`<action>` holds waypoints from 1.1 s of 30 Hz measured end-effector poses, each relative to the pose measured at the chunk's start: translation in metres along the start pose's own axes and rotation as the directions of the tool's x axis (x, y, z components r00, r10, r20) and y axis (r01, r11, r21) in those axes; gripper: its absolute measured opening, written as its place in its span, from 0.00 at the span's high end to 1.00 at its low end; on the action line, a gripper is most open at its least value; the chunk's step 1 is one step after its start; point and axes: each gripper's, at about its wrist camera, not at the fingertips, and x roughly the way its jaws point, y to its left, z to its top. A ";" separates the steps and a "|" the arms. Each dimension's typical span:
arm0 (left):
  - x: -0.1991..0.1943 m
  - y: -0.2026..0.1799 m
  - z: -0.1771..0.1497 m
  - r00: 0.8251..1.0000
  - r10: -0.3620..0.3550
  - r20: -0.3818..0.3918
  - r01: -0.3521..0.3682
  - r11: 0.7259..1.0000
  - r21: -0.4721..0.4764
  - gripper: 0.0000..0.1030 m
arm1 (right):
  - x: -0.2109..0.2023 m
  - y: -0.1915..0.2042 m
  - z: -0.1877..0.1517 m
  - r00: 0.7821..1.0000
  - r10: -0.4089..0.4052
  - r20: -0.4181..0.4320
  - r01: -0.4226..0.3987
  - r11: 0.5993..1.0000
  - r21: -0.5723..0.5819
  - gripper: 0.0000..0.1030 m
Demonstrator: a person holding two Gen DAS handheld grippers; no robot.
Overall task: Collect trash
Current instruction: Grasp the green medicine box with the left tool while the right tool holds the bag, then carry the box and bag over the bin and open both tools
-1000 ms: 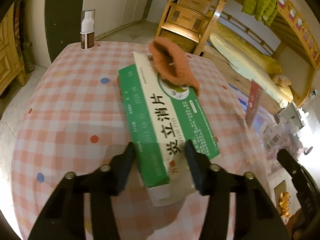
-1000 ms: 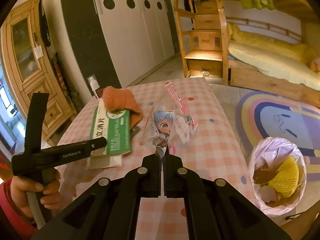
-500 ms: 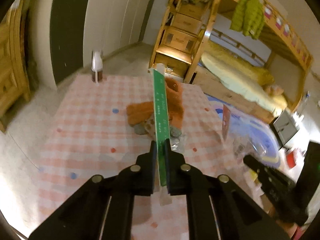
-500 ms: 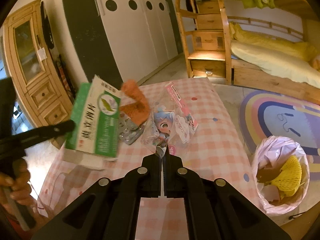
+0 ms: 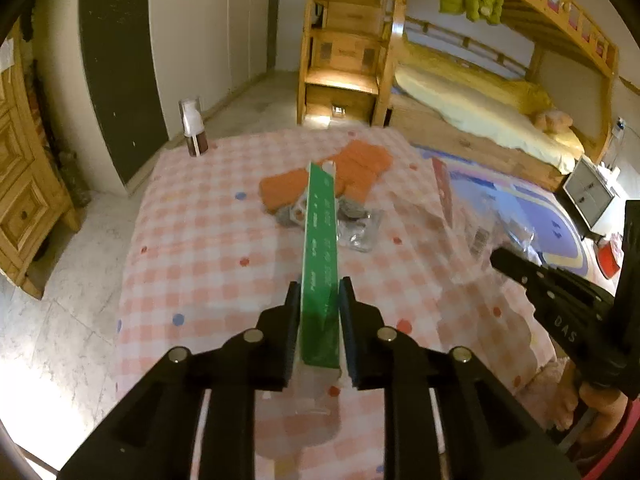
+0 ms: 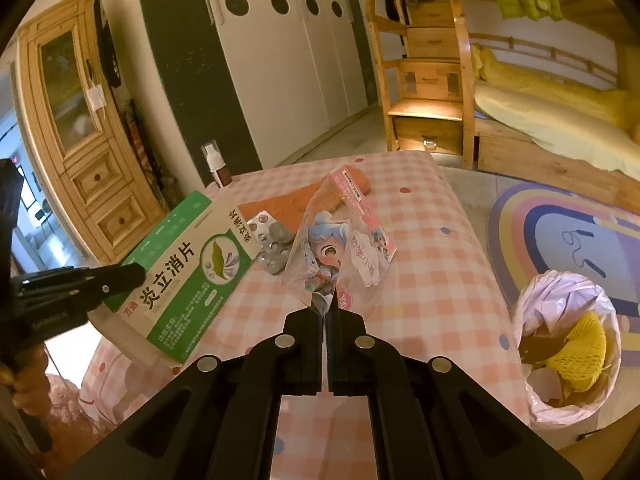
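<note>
While we hold both items off the pink checked table:
left gripper: jaws opening, flat green cardboard medicine box edge-on between pads
right gripper: pinched on clear cartoon-print plastic wrapper
pink trash bag: on floor, right of table

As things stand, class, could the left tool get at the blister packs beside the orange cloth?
Probably not: the left tool holds the green box, jaws easing open, so it is occupied, though the blister packs lie uncovered.
</note>
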 end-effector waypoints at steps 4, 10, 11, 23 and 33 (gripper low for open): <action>0.013 0.000 -0.009 0.998 0.000 -0.064 0.000 1.000 -0.004 0.77 | 0.000 -0.002 0.000 1.000 0.005 -0.002 -0.005 1.000 0.013 0.98; 0.001 0.010 -0.011 0.999 -0.012 -0.034 0.010 0.998 -0.054 0.77 | 0.001 -0.003 0.000 1.000 0.010 -0.005 -0.010 1.000 0.017 0.95; -0.005 0.012 -0.010 1.000 -0.014 -0.017 0.013 0.998 -0.058 0.77 | 0.001 -0.002 0.000 1.000 0.007 -0.003 -0.007 1.000 0.013 0.95; -0.036 -0.021 0.003 0.993 -0.038 0.112 0.039 0.999 -0.004 0.87 | -0.032 -0.013 0.010 0.999 -0.004 0.036 0.001 0.998 0.069 0.99; -0.032 -0.115 0.023 0.975 -0.132 0.180 0.100 0.979 0.178 0.87 | -0.070 -0.076 0.002 0.994 -0.099 0.043 0.090 0.981 0.169 0.99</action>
